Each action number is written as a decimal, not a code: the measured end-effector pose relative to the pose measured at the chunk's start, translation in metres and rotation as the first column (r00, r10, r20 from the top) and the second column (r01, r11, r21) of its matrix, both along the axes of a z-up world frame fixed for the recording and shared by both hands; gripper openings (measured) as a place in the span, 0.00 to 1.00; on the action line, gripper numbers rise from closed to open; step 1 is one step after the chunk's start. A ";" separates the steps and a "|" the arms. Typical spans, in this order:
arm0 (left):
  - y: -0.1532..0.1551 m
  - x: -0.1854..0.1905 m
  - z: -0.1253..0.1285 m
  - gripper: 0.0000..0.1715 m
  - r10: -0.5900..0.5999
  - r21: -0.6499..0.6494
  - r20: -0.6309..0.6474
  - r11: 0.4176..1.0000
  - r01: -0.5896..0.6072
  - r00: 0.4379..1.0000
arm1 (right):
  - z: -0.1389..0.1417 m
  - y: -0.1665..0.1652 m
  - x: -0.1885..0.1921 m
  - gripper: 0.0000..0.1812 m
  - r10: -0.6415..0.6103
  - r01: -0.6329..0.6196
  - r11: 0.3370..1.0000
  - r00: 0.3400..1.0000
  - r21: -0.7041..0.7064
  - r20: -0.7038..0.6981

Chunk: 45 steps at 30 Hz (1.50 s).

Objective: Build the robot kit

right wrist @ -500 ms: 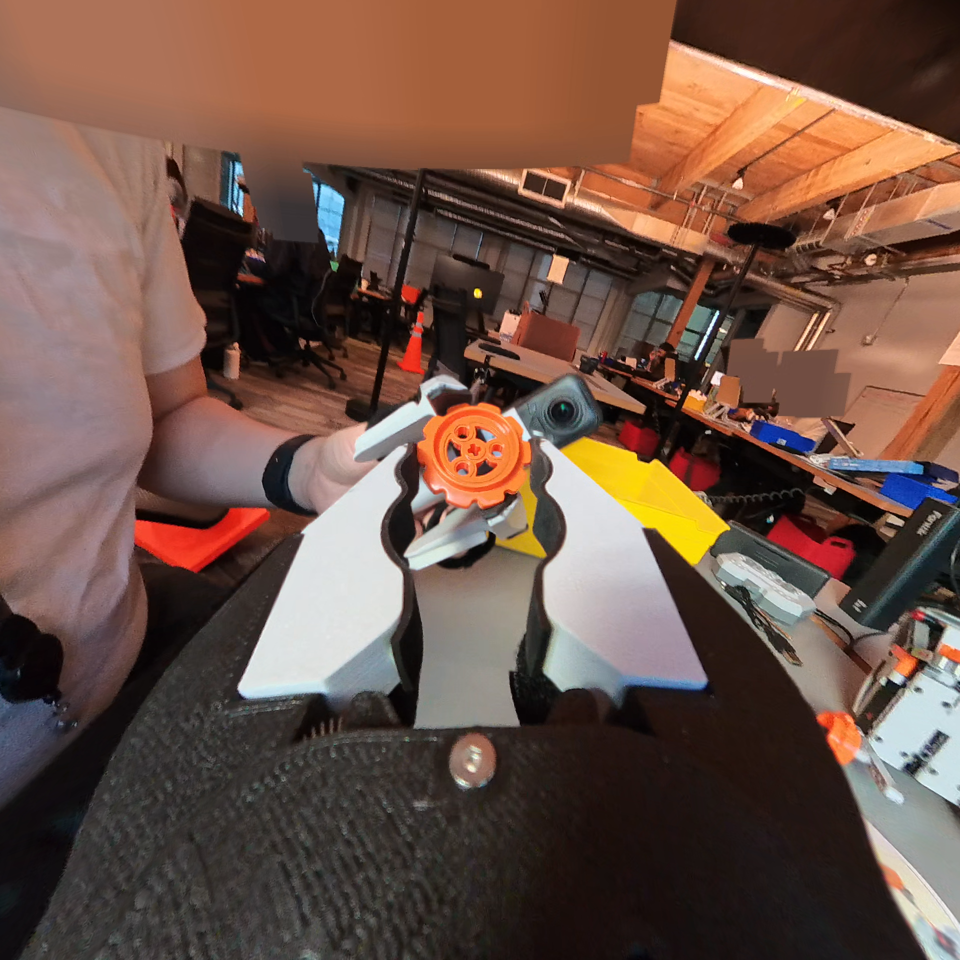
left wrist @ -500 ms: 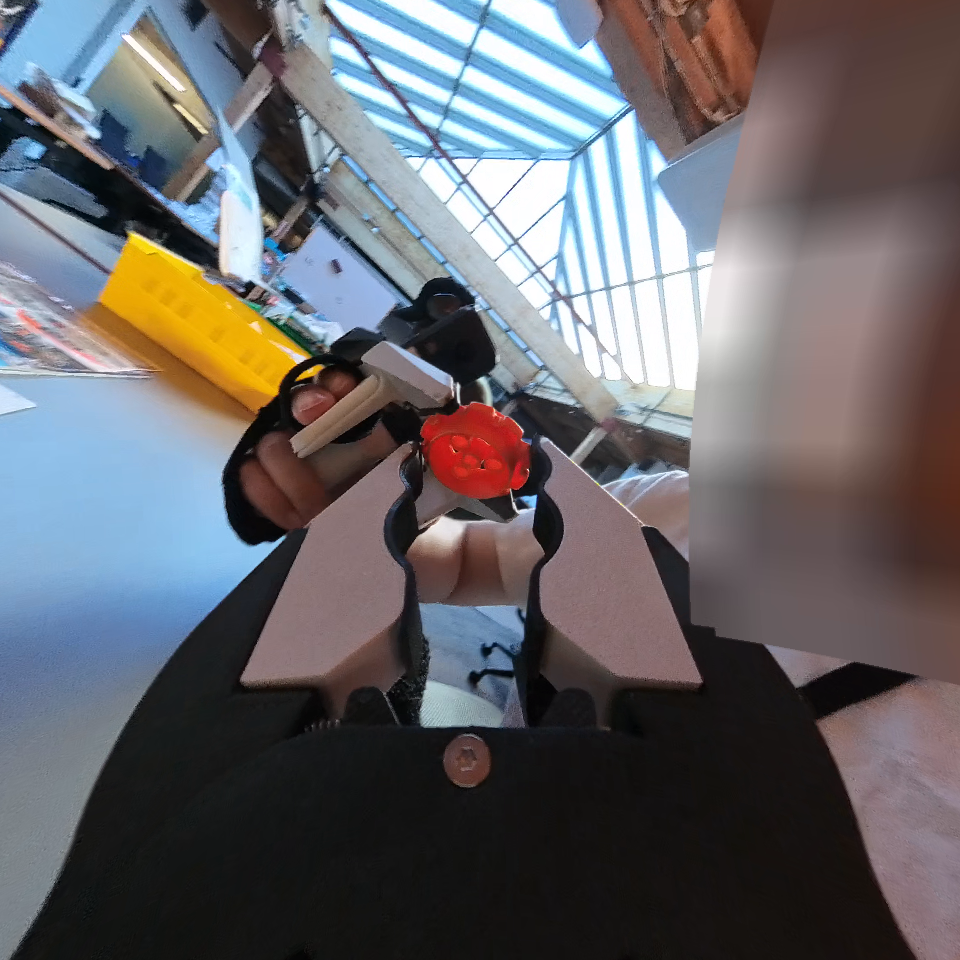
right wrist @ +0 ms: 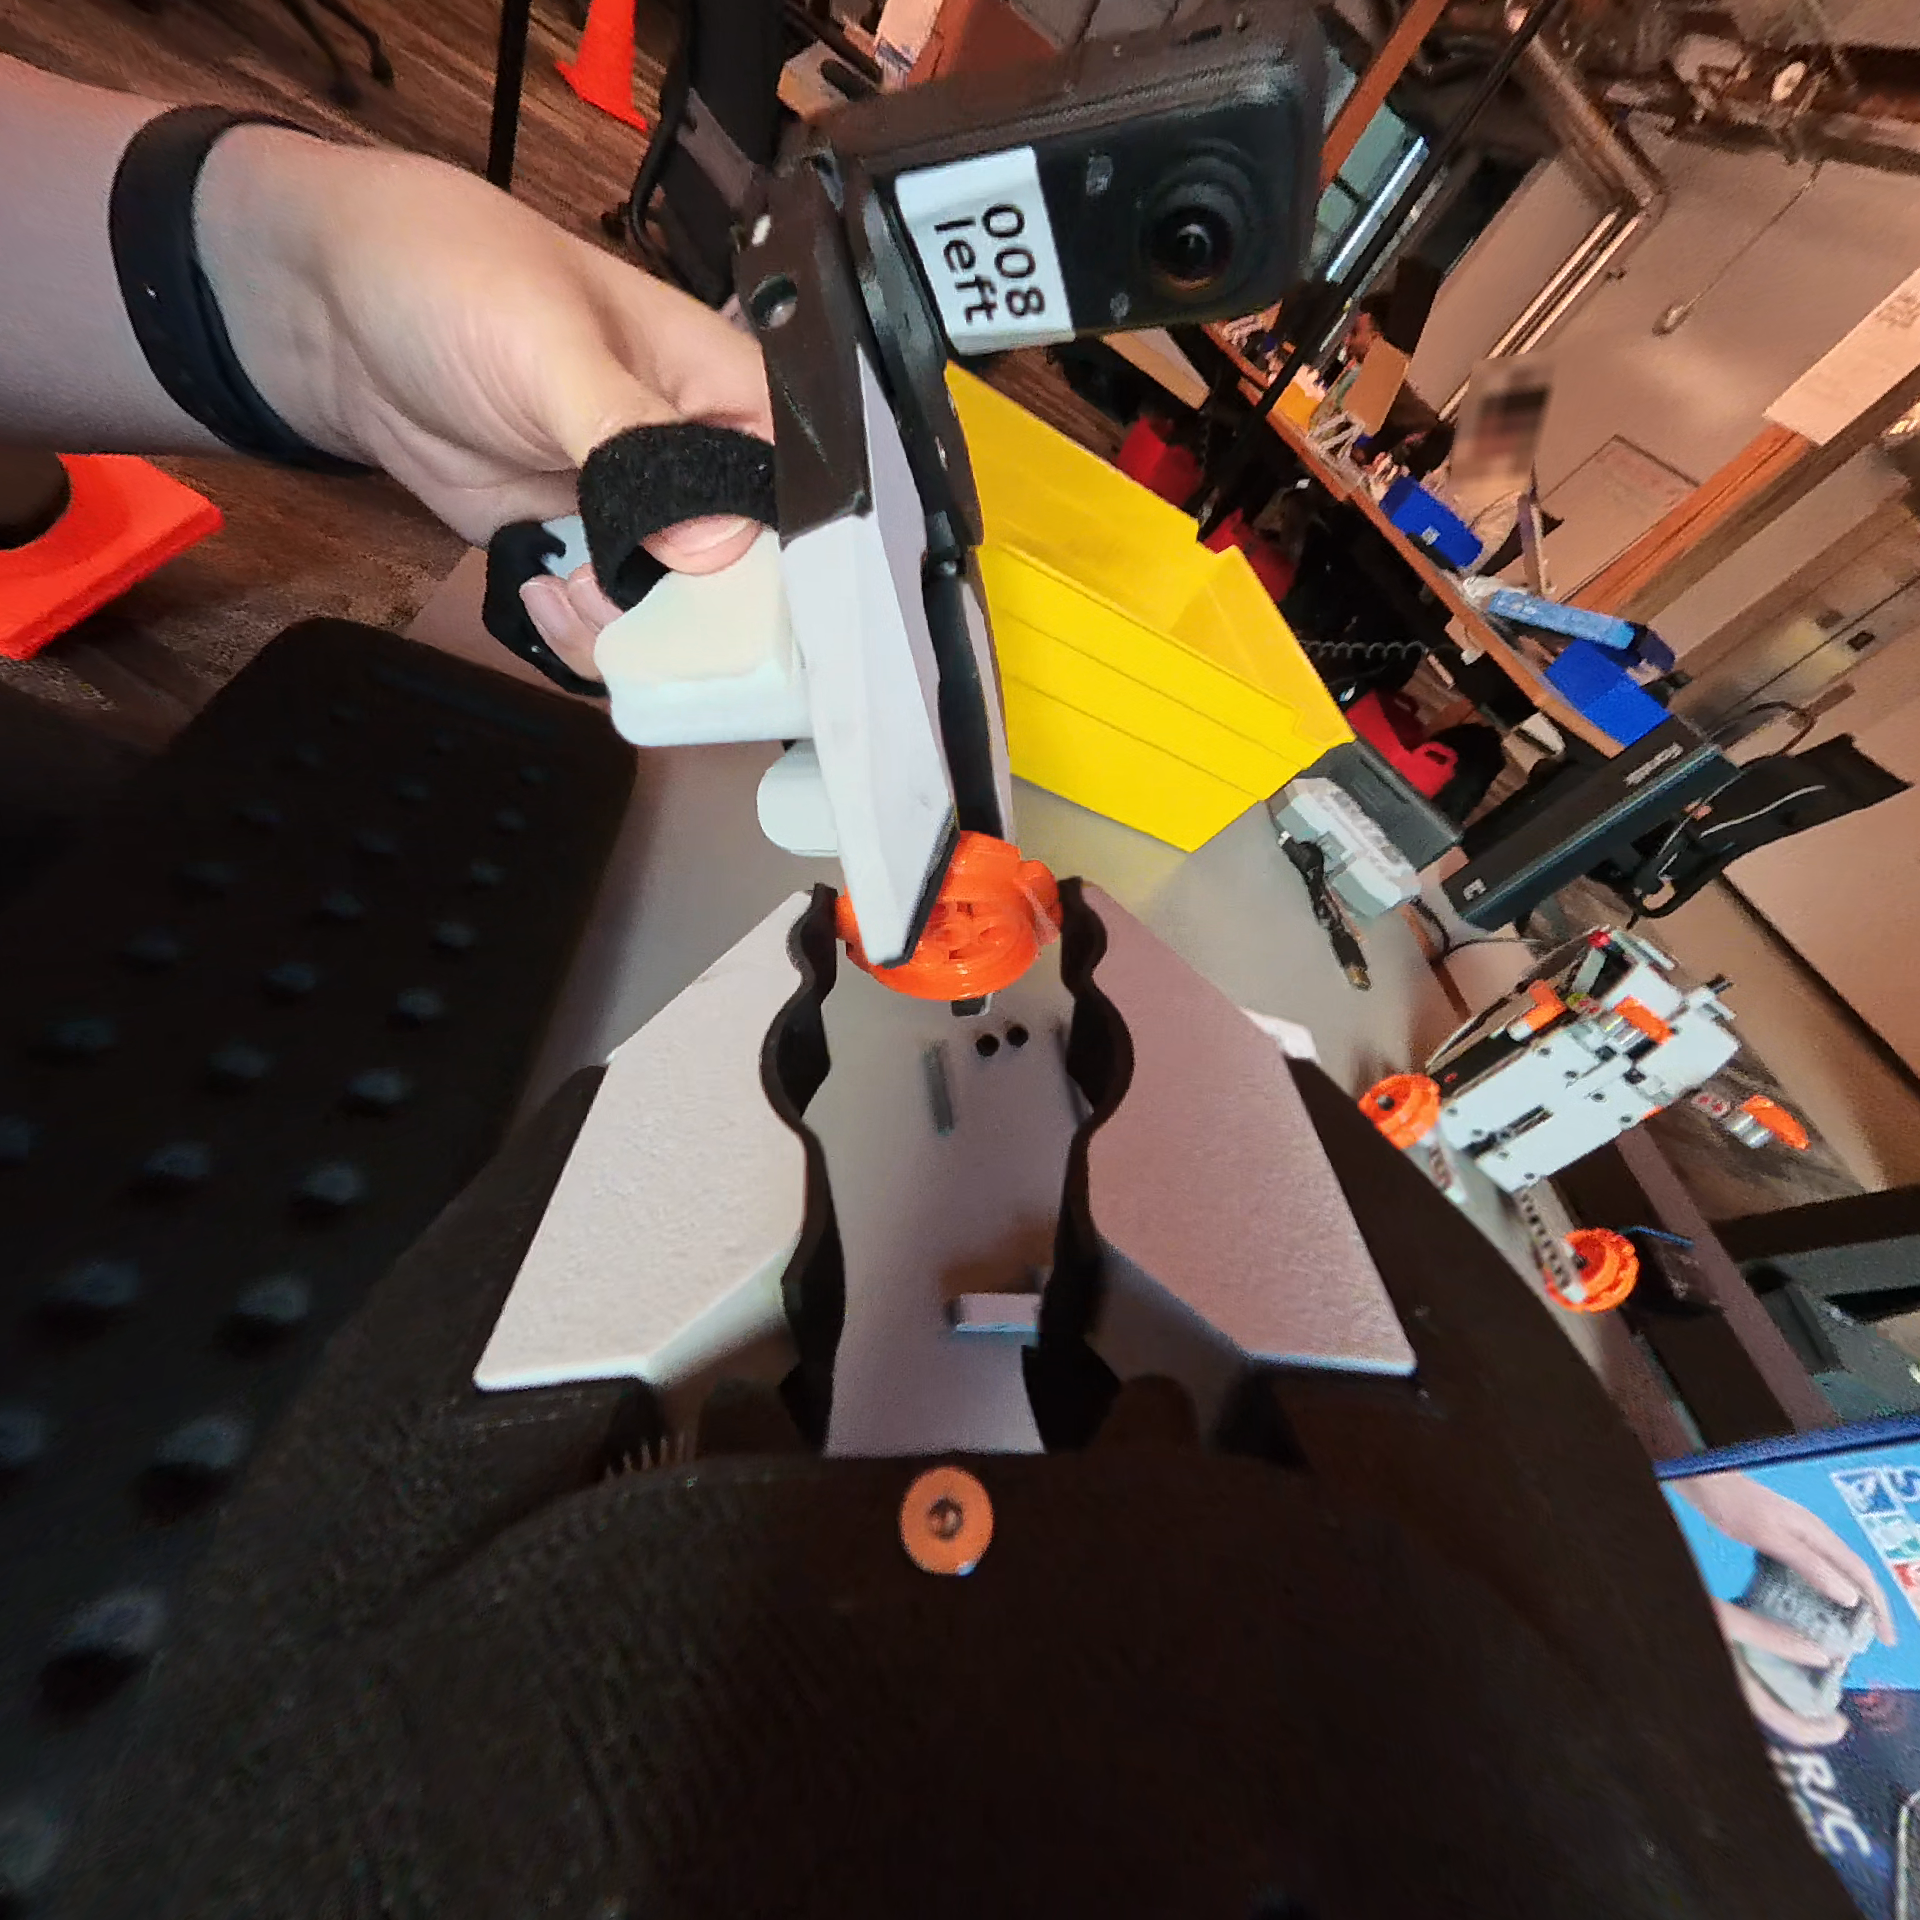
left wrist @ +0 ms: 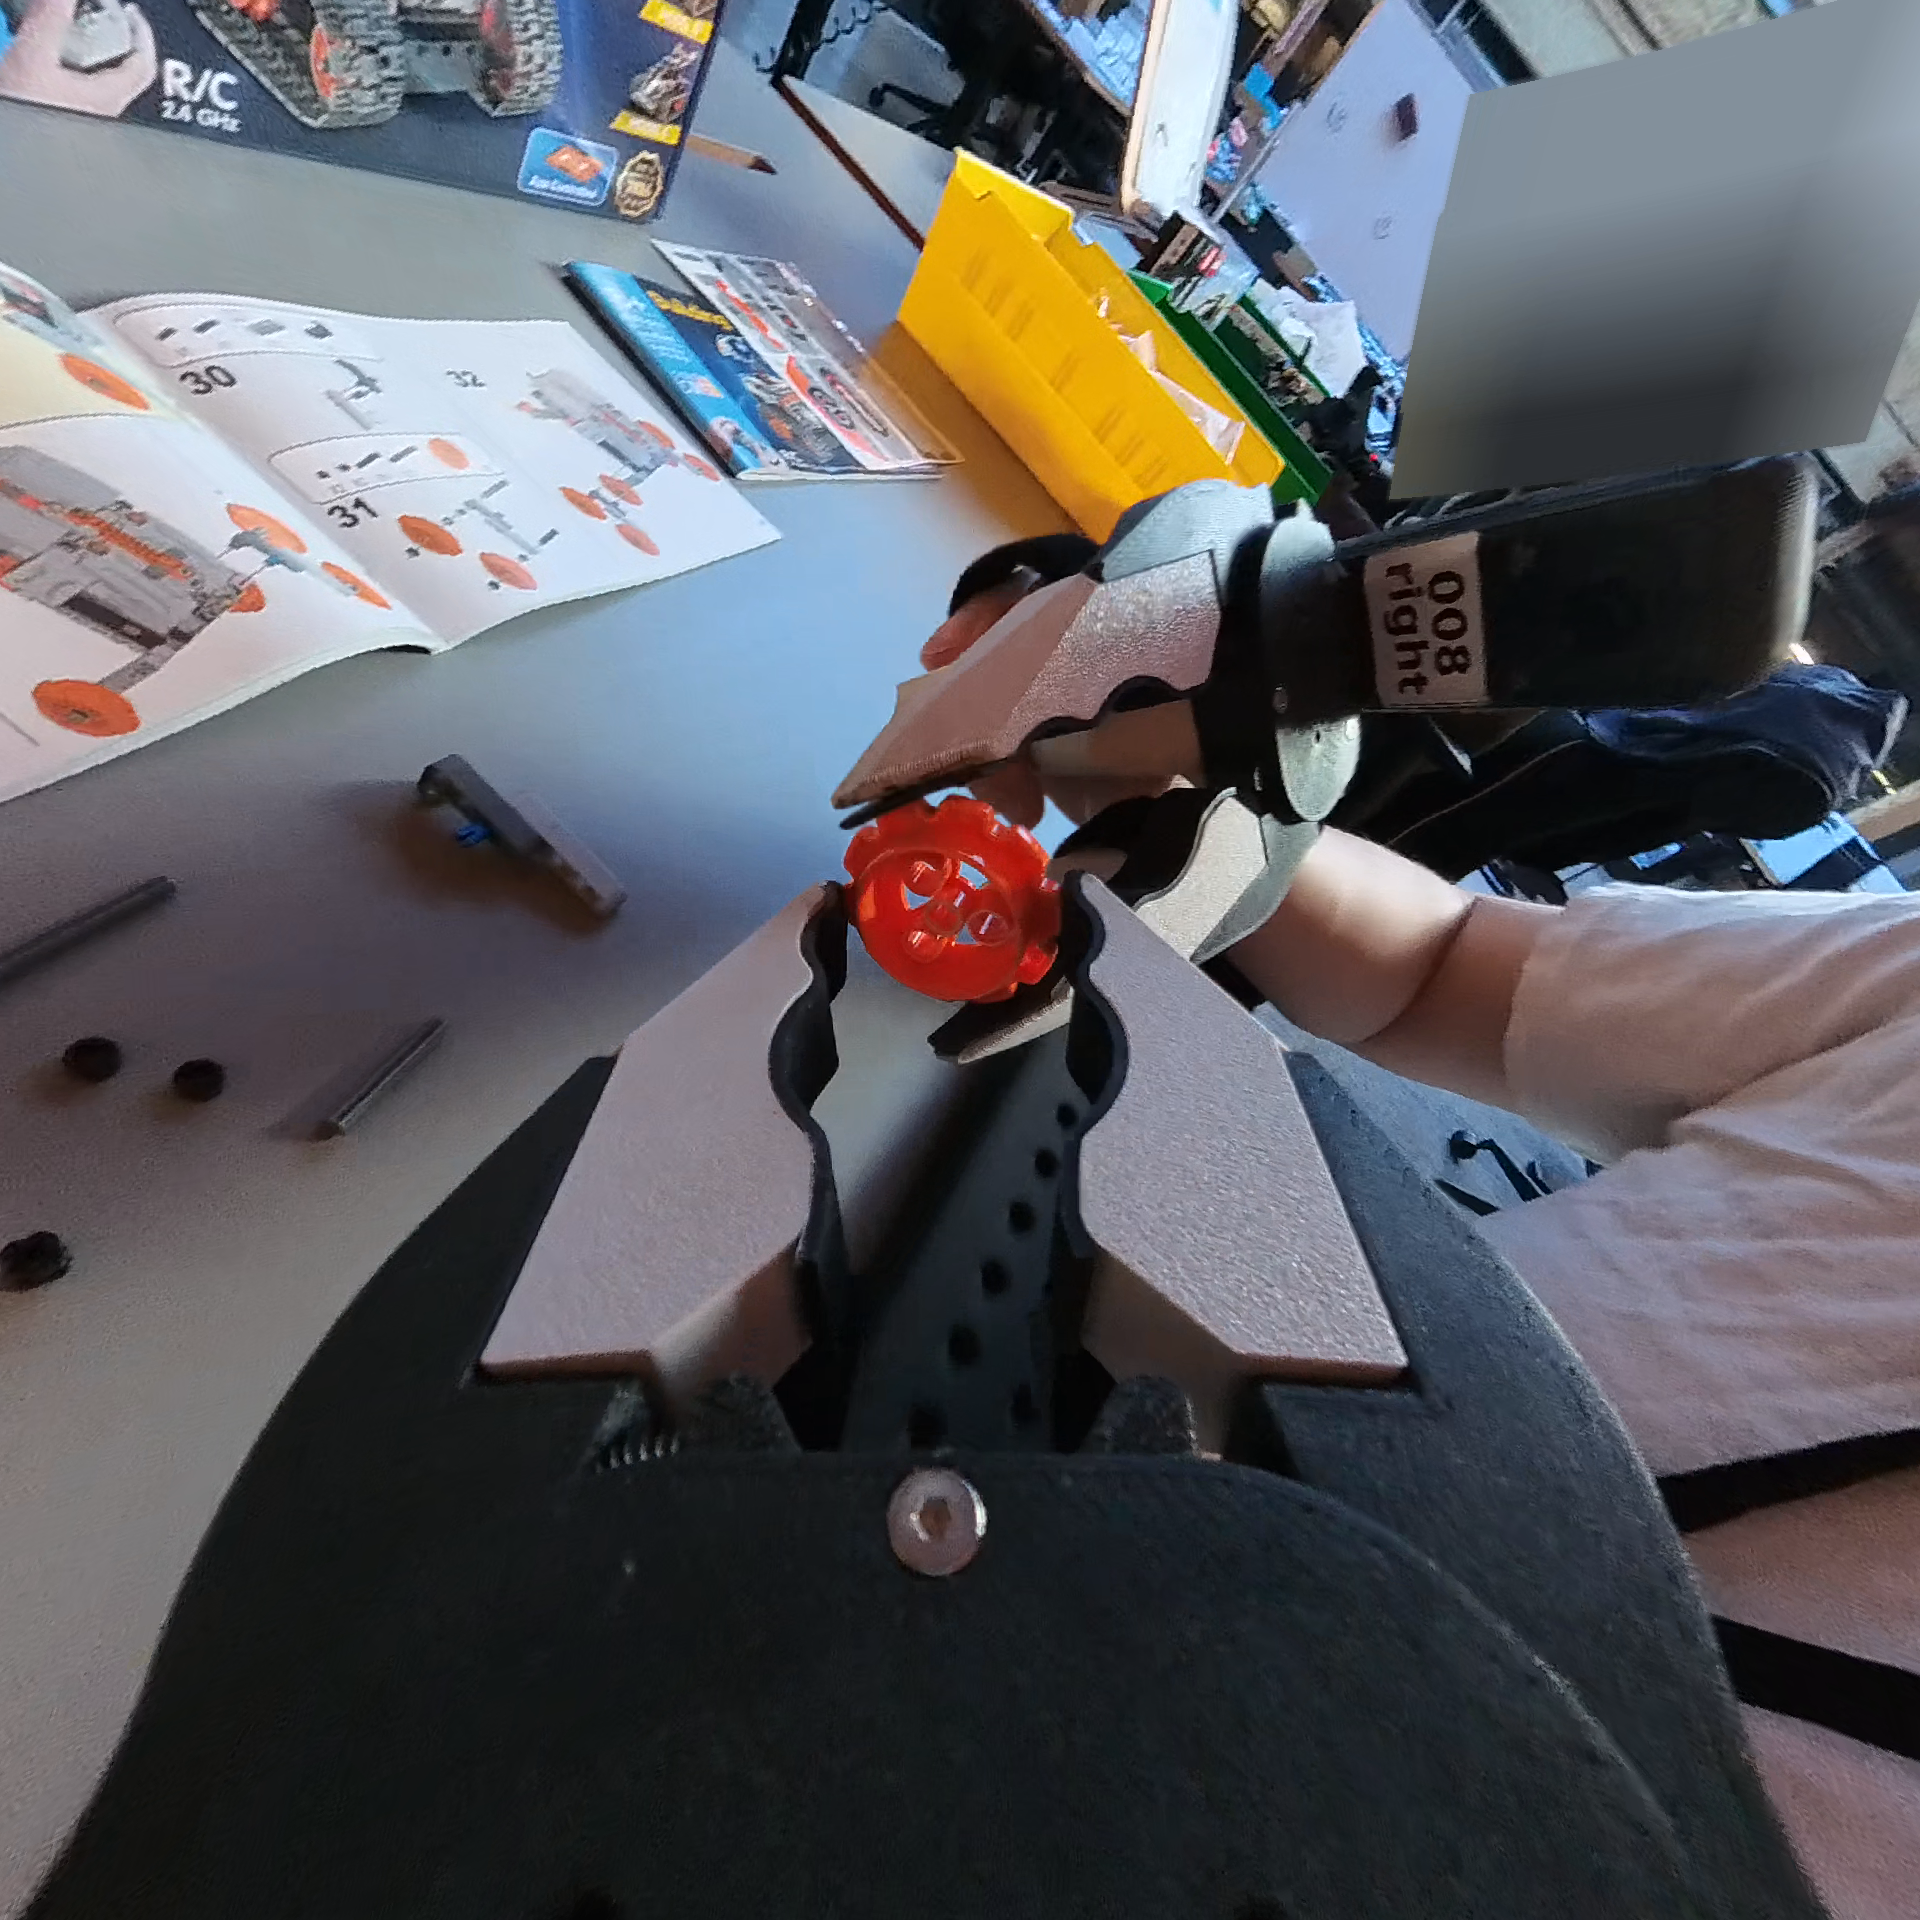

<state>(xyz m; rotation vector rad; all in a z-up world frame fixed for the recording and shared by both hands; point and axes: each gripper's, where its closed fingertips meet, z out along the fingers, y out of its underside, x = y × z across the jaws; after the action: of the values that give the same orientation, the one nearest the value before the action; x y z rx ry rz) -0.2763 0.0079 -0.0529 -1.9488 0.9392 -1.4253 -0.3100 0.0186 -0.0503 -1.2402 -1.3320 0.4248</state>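
Observation:
An orange toothed wheel is held above the grey table by both grippers. My left gripper is shut on it, with a fingertip on each side of the rim. In the left wrist view the right gripper's fingers come in from the right and clamp the wheel from above and below. In the right wrist view my right gripper is shut on the wheel. There the left gripper's white finger reaches down from above and covers part of the wheel.
An open instruction booklet, a toy box and a yellow bin lie beyond. Grey beams, an axle and small black pins sit at left. A part-built white and orange model stands at right. My left and right fingertips are right by each other. From the left gripper's tips to the axle is close to 11 cm.
Both grippers have tipped down from facing the ceiling and room to facing the table, and turned relative to each other. The orange wheel stays clamped between both.

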 end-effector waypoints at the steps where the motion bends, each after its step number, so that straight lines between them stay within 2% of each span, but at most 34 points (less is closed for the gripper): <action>1: 0.002 0.000 -0.003 0.23 0.011 0.001 -0.013 1.000 -0.011 1.000 | -0.003 0.002 0.000 0.23 -0.006 0.006 1.000 1.000 -0.014 0.009; 3: 0.003 0.001 0.000 0.23 0.017 0.009 0.008 1.000 -0.017 1.000 | 0.002 0.003 0.002 0.23 0.003 -0.004 1.000 1.000 -0.005 -0.019; 5: 0.005 -0.001 0.012 0.31 0.034 0.011 0.076 0.999 -0.035 0.997 | 0.014 0.010 0.017 0.24 -0.005 0.006 1.000 0.997 0.020 -0.074; 7: 0.005 -0.007 0.023 0.31 0.040 0.052 0.119 0.998 -0.047 0.992 | 0.033 0.009 0.036 0.24 0.069 -0.086 0.994 0.975 -0.072 -0.210; 9: 0.004 -0.015 0.029 0.31 0.050 0.121 0.125 0.990 -0.065 0.991 | 0.060 0.008 0.061 0.23 0.131 -0.229 0.954 0.899 -0.195 -0.417; 10: 0.003 -0.018 0.032 0.31 0.055 0.154 0.129 0.985 -0.075 0.990 | 0.074 0.001 0.073 0.23 0.179 -0.329 0.917 0.845 -0.227 -0.505; 12: 0.000 -0.025 0.039 0.31 0.063 0.202 0.149 0.975 -0.093 0.987 | 0.091 -0.007 0.092 0.23 0.230 -0.447 0.864 0.761 -0.233 -0.606; 16: -0.004 -0.036 0.053 0.29 0.073 0.254 0.184 0.960 -0.119 0.980 | 0.115 -0.028 0.111 0.23 0.324 -0.582 0.799 0.626 -0.149 -0.709; 18: -0.005 -0.040 0.056 0.29 0.072 0.269 0.181 0.956 -0.120 0.981 | 0.126 -0.032 0.117 0.23 0.338 -0.594 0.797 0.586 -0.107 -0.737; 20: -0.007 -0.042 0.059 0.28 0.070 0.278 0.183 0.953 -0.120 0.981 | 0.129 -0.033 0.120 0.23 0.340 -0.590 0.801 0.584 -0.098 -0.737; 22: -0.009 -0.044 0.061 0.28 0.064 0.278 0.186 0.954 -0.115 0.980 | 0.125 -0.031 0.118 0.23 0.326 -0.565 0.816 0.621 -0.119 -0.713; 23: -0.010 -0.046 0.062 0.27 0.063 0.279 0.182 0.954 -0.113 0.981 | 0.122 -0.026 0.116 0.23 0.298 -0.528 0.836 0.663 -0.147 -0.686; 24: -0.010 -0.050 0.062 0.27 0.069 0.282 0.174 0.952 -0.117 0.982 | 0.112 -0.021 0.112 0.23 0.266 -0.469 0.862 0.743 -0.194 -0.614; 26: -0.008 -0.062 0.063 0.27 0.098 0.300 0.151 0.944 -0.140 0.984 | 0.089 -0.007 0.109 0.23 0.169 -0.278 0.930 0.905 -0.240 -0.391; 27: -0.006 -0.071 0.064 0.27 0.123 0.317 0.137 0.935 -0.161 0.983 | 0.082 -0.004 0.110 0.23 0.134 -0.206 0.950 0.947 -0.234 -0.291; 29: 0.001 -0.091 0.068 0.27 0.188 0.359 0.119 0.907 -0.219 0.975 | 0.064 0.000 0.113 0.23 0.079 -0.105 0.960 0.991 -0.261 -0.111; 31: 0.007 -0.113 0.074 0.27 0.253 0.393 0.109 0.877 -0.276 0.961 | 0.033 0.012 0.124 0.23 -0.006 0.040 0.949 0.994 -0.312 0.107; 33: 0.012 -0.133 0.078 0.27 0.304 0.412 0.095 0.855 -0.315 0.948 | -0.009 0.025 0.143 0.23 -0.067 0.210 0.913 0.922 -0.348 0.380; 34: 0.015 -0.144 0.080 0.27 0.330 0.420 0.082 0.844 -0.333 0.940 | -0.029 0.029 0.155 0.23 -0.069 0.294 0.881 0.855 -0.371 0.513; 35: 0.019 -0.155 0.081 0.27 0.361 0.428 0.066 0.832 -0.353 0.930 | -0.045 0.030 0.164 0.24 -0.051 0.366 0.847 0.778 -0.386 0.626; 37: 0.025 -0.177 0.084 0.27 0.414 0.443 0.050 0.807 -0.391 0.909 | -0.067 0.036 0.185 0.24 -0.025 0.488 0.808 0.586 -0.329 0.810; 39: 0.027 -0.195 0.088 0.27 0.448 0.449 0.043 0.790 -0.418 0.893 | -0.079 0.031 0.195 0.24 0.051 0.539 0.785 0.432 -0.304 0.900; 41: 0.029 -0.213 0.092 0.27 0.485 0.455 0.042 0.769 -0.449 0.873 | -0.085 0.035 0.203 0.24 0.068 0.571 0.784 0.312 -0.245 0.948; 45: 0.036 -0.245 0.095 0.27 0.558 0.477 0.023 0.723 -0.500 0.829 | -0.099 0.034 0.210 0.24 0.132 0.588 0.777 0.194 -0.223 0.972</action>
<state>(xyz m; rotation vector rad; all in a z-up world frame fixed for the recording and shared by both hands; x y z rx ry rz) -0.5214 0.0439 0.0420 -1.7423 0.6132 -0.6732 -0.0995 0.0526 -0.1496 -2.4728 -2.0712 -0.4045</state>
